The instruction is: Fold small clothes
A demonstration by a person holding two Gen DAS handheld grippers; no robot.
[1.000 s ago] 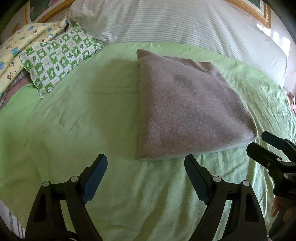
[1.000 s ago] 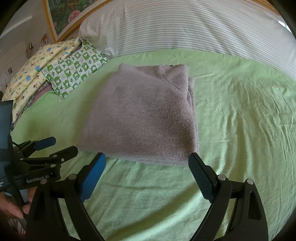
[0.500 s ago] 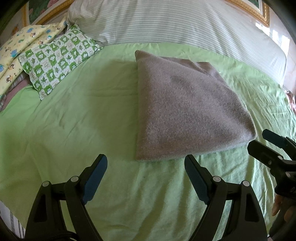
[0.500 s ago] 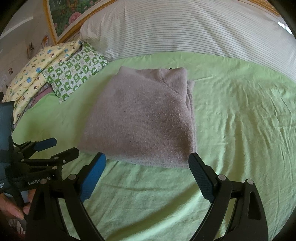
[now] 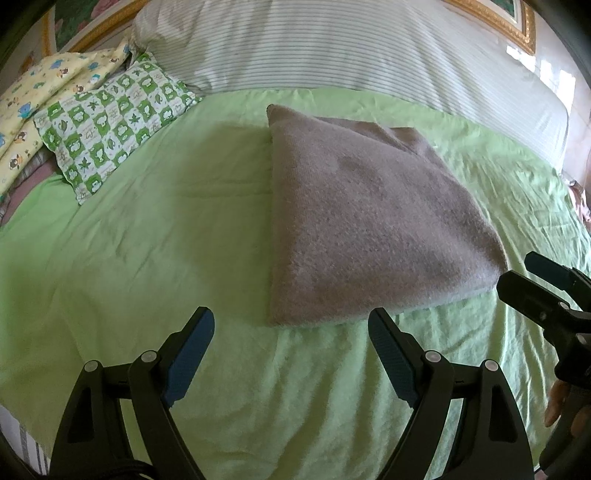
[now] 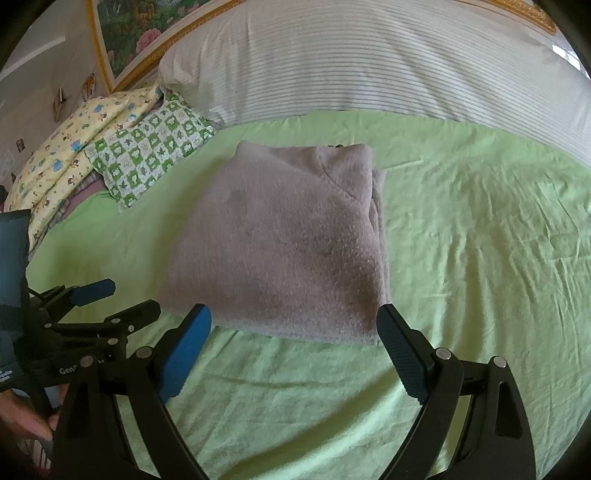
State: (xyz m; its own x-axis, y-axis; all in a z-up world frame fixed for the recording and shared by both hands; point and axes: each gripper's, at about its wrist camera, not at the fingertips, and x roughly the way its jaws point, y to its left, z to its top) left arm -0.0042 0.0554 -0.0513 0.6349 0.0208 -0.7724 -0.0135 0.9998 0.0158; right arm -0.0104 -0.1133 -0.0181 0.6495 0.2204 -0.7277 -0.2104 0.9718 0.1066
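A grey fleece garment (image 5: 362,225) lies folded into a flat rectangle on the green bed sheet (image 5: 147,236); it also shows in the right wrist view (image 6: 288,243). My left gripper (image 5: 291,325) is open and empty, just short of the garment's near left corner. My right gripper (image 6: 293,321) is open and empty, its fingertips beside the garment's near edge. Each gripper shows at the edge of the other's view: the right one (image 5: 532,273), the left one (image 6: 110,299).
A green-and-white patterned pillow (image 5: 110,122) and a yellow printed pillow (image 5: 33,99) lie at the back left. A large striped pillow (image 5: 351,48) runs along the headboard. A gold-framed picture (image 6: 147,33) hangs behind.
Both grippers have edged slightly toward the folded garment, the right one closing on its near edge. The garment has not moved.
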